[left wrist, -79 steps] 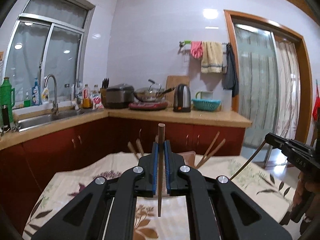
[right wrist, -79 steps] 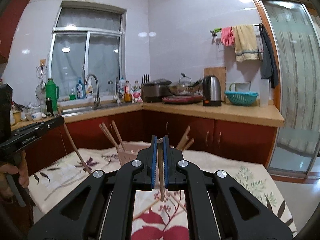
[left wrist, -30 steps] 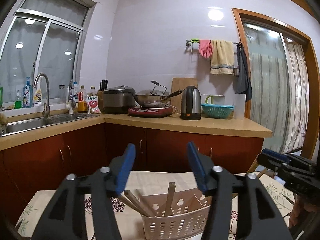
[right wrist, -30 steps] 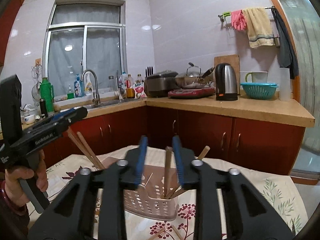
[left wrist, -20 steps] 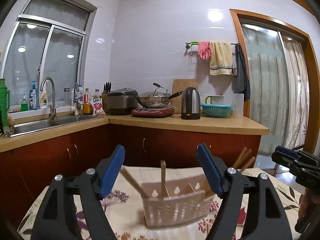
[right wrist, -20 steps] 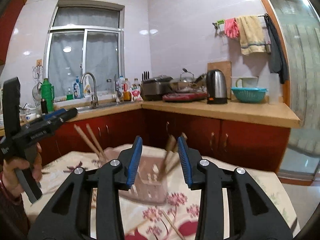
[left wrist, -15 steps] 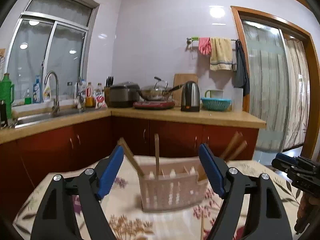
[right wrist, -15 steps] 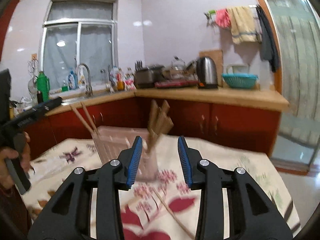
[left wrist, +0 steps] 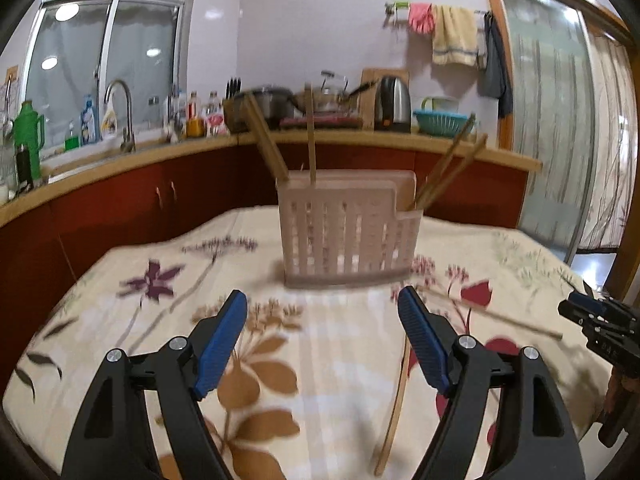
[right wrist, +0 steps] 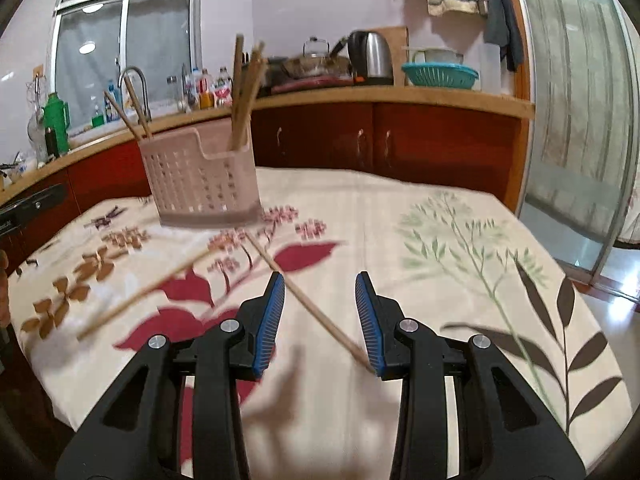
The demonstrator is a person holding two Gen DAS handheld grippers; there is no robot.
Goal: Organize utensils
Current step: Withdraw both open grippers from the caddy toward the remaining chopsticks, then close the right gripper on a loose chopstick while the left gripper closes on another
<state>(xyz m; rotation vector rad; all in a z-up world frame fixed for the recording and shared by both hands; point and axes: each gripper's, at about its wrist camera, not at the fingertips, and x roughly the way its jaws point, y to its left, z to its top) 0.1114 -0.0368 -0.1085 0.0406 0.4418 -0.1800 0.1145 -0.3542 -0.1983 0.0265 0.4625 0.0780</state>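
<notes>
I am holding both my left tongs (left wrist: 322,314) and right tongs (right wrist: 320,294) wide open and empty above loose chopsticks (right wrist: 308,304) lying on the tabletop (right wrist: 400,216).

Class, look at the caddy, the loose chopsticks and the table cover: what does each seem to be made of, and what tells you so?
Caddy: probably moulded plastic, pale pink and matte, with even rows of punched slots.
Chopsticks: probably wood or bamboo, tan, unpainted and dull; the blur hides any grain.
Table cover: probably printed cloth, cream with flowers and leaves; it drapes over the table edge.
</notes>
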